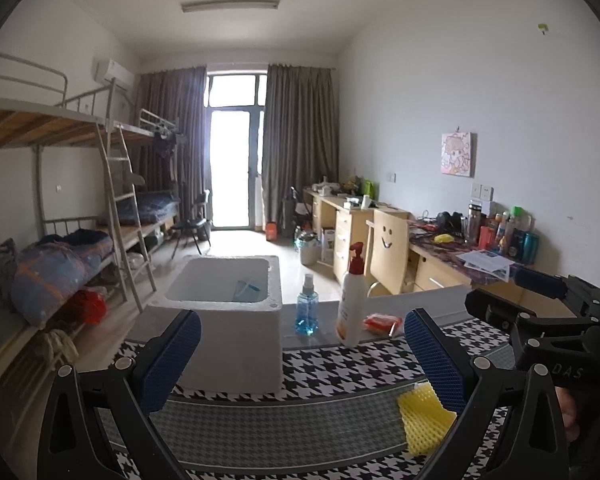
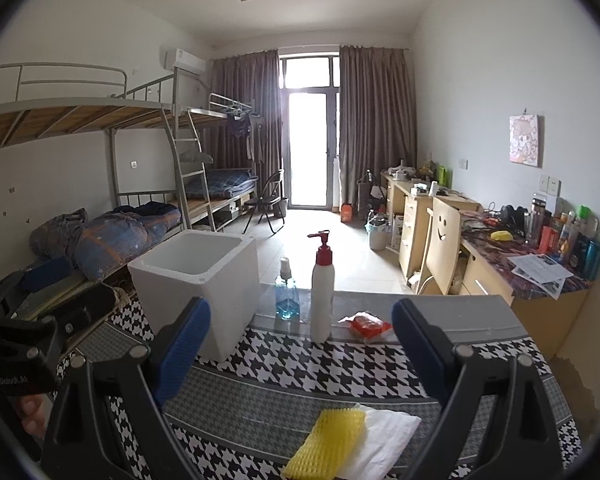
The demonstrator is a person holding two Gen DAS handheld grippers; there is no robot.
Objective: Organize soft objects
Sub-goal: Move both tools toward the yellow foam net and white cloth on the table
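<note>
Both claws hang wide open and empty above the worktop (image 2: 284,364), the left claw (image 1: 300,360) and the right claw (image 2: 300,348) facing the white foam box (image 2: 196,292). The soft things lie at the near edge: a yellow sponge (image 2: 328,440) resting partly on a white cloth (image 2: 384,436), just below the right claw.

A likely slip is pinching both layers at once, or dragging the cloth off the edge. On the way to the box, a claw could also knock the pump bottle (image 2: 322,292) or the spray bottle (image 2: 287,296), which stand close beside it.

Only the right view shows the cloth; the left shows only the sponge (image 1: 424,420), plus something bluish inside the box (image 1: 220,304).
</note>
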